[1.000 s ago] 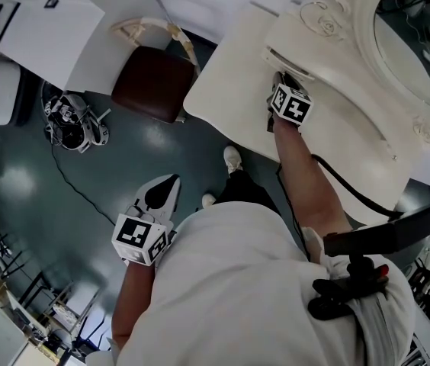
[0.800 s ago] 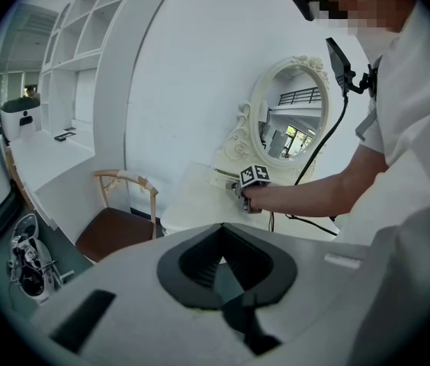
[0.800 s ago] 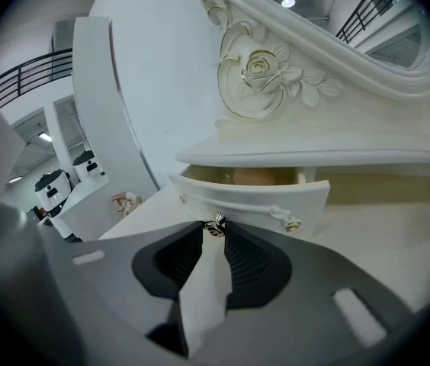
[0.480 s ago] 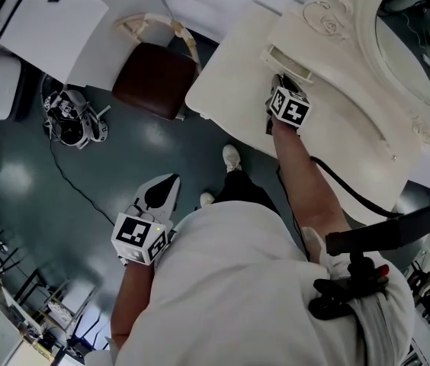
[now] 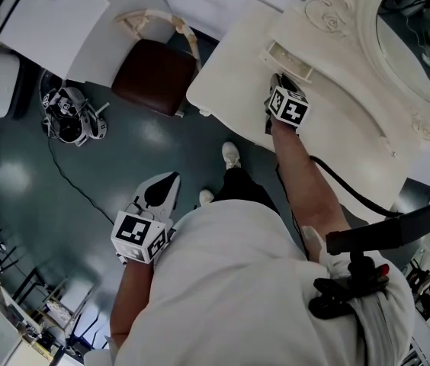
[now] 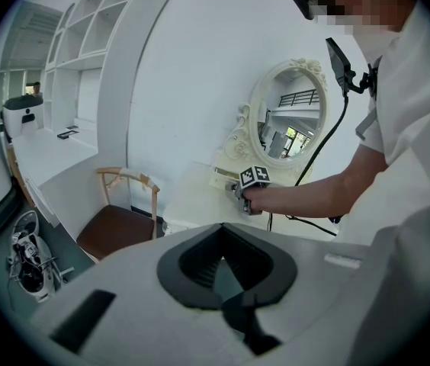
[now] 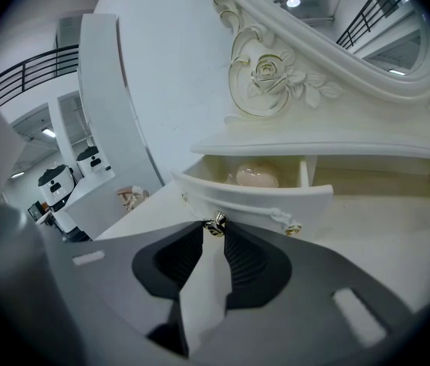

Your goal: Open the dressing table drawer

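The small white drawer of the cream dressing table stands partly pulled out from under the mirror shelf. A pale rounded object lies inside it. My right gripper is shut on the drawer's small gold knob, which sits pinched between the tips. The head view shows the drawer just beyond that right gripper. My left gripper hangs low over the floor, away from the table, with its jaws together and nothing in them; its own view shows the left gripper pointing towards the table.
An oval mirror in a carved frame stands on the table. A wooden chair with a brown seat is left of the table. A device with cables lies on the dark floor. A black cable trails along my right arm.
The drawer has slid a little farther out of the table, drawn by the right gripper on its knob. The left gripper has stayed put.
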`<state>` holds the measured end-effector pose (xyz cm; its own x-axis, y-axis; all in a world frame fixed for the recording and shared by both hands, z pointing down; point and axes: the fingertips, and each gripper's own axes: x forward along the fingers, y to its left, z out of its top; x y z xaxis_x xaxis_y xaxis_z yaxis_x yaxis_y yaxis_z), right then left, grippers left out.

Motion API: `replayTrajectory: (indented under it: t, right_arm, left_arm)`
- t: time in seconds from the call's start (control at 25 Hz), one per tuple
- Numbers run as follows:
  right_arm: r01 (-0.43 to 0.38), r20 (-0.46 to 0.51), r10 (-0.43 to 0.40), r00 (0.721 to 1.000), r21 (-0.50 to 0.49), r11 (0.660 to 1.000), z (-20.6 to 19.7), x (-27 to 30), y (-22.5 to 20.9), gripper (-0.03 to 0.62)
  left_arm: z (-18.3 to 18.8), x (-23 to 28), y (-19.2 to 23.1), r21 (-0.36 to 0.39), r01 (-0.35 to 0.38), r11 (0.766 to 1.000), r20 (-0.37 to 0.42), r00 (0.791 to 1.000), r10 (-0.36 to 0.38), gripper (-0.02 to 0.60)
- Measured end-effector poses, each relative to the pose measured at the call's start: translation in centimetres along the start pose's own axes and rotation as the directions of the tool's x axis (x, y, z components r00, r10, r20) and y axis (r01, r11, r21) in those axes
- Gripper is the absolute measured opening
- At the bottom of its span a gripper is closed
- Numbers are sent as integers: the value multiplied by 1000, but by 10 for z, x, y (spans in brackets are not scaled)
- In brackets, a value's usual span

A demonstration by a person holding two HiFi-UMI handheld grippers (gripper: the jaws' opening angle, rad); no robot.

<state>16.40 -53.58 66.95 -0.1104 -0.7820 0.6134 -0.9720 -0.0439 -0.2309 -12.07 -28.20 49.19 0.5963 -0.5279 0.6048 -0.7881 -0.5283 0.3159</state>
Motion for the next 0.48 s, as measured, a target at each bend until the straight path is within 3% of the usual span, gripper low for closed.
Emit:
replayTrajectory:
  t: [0.36, 0.48]
  right_arm:
    - [-13, 4, 13, 1000, -7, 1000, -5, 1, 2, 91]
    - [-20, 4, 20, 1000, -2, 1000, -10, -3, 3, 118]
  left_arm:
    - [-8, -10, 1, -6, -3, 1000, -1, 1000, 3, 2]
    - [-13, -15, 1, -4, 1, 1000, 0, 1000, -1, 2]
